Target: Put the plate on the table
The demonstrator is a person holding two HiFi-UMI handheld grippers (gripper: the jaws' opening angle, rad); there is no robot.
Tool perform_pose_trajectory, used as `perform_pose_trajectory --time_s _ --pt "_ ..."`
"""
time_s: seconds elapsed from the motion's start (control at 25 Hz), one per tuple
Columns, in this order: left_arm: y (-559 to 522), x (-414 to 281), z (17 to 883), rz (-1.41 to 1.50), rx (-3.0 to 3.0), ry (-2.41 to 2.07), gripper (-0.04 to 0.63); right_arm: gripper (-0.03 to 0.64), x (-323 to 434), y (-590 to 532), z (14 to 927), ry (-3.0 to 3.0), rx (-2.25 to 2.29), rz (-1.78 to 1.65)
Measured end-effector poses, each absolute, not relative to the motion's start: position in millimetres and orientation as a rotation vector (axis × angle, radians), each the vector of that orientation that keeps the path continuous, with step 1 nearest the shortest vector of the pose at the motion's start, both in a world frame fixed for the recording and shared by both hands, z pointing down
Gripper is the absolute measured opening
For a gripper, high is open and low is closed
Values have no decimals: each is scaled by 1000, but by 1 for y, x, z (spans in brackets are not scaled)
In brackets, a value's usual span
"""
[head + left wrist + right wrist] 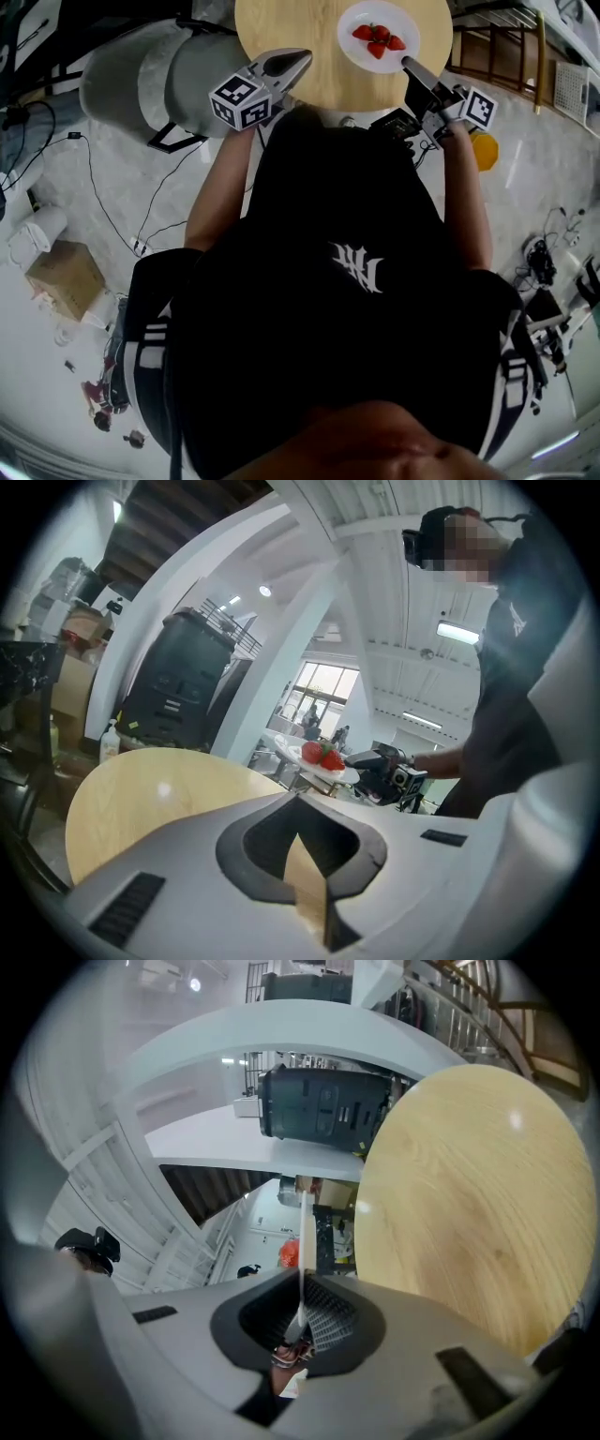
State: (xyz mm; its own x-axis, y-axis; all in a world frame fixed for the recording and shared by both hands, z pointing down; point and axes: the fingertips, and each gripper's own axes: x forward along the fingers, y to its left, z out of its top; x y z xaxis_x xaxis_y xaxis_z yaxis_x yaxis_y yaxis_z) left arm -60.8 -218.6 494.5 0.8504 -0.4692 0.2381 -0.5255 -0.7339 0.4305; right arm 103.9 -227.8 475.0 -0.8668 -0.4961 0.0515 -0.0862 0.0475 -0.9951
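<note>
Pinching just the near rim, the right claw (409,63) holds the round white plate (361,59) over the round pale-wood worktop (291,23); the left claw (303,57) is closed and empty. Any tilt while lowering could roll the red strawberries (378,38) off the far edge.

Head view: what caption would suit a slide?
Right gripper grips a plate of strawberries at the round table; left gripper shut, empty.

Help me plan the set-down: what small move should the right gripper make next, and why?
Probably lower the right gripper straight down, level, until the plate rests on the table. Its fingers are shut on the plate's rim, the left gripper view suggests the plate hangs above the wooden top, and strawberries sit loose on it.
</note>
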Motion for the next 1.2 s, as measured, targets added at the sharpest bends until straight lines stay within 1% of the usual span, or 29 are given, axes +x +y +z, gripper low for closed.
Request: perform_pose_trajectory --time_s 0.12,0.28,0.64,0.96,1.2 --pt "-232 -74 509 153 2540 -668 0 14 86 -242 483 2016 -639 -1885" --pt "-229 -68 505 131 2536 -609 0 14 89 -238 477 1990 -701 -1867" --pt "-247 -86 516 176 2532 -591 0 14 67 -245 482 1907 -705 -1849" --pt "-254 -75 519 192 2512 -640 0 14 78 -261 498 1932 -629 -1849" --pt "-259 -53 512 180 2483 -687 0 14 100 -272 519 1945 -593 -1889"
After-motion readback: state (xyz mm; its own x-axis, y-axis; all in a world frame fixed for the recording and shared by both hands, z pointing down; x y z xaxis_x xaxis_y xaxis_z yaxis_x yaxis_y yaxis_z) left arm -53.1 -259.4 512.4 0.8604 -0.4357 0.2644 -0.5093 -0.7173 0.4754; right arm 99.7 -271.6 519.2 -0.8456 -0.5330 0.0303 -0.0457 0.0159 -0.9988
